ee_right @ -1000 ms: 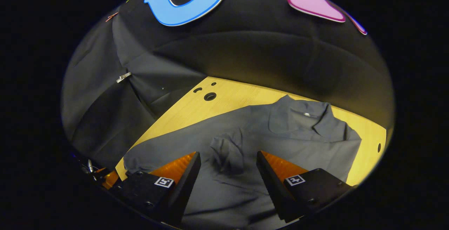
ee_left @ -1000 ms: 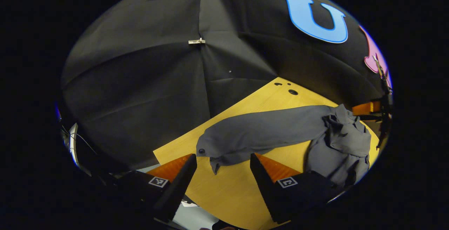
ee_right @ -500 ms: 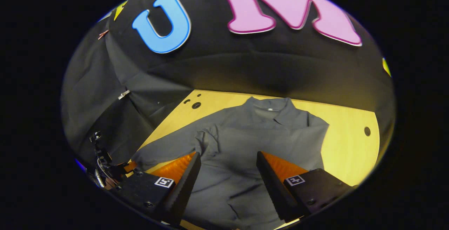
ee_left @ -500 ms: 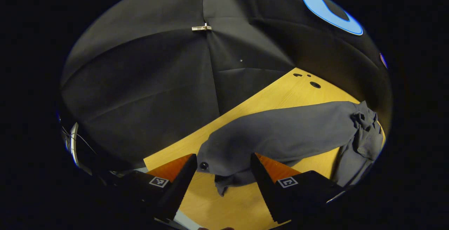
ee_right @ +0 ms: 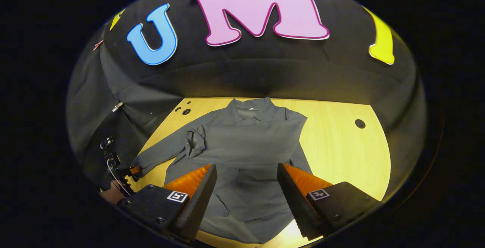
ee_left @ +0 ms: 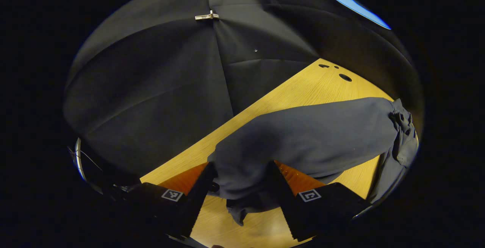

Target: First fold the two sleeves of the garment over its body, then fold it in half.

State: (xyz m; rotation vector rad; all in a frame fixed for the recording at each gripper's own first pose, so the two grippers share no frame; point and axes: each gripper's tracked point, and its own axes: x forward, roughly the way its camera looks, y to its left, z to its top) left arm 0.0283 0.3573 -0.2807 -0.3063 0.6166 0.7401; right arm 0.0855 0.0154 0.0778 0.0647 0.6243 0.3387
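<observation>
On the table (ee_right: pixel 341 142), one sleeve lies folded; your left gripper (ee_left: pixel 240 191) straddles the other cuff (ee_left: pixel 242 180), open, unpinched. Right gripper (ee_right: pixel 246 191) open, empty.

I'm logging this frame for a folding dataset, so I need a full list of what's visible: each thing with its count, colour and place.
garment: one, grey, collared, spread on the table, collar toward the far wall; one sleeve already folded across the body, its cuff bunched near the other shoulder.
outstretched sleeve: one, grey, lying out over the table's side; its cuff end sits between the left gripper's fingers.
table: one, yellow wood, with dark round holes near its far corners.
clip: one, metal, on the wall's cloth seam.
left gripper: one, jaws apart around the sleeve cuff.
right gripper: one, jaws apart, above the garment's lower part.
</observation>
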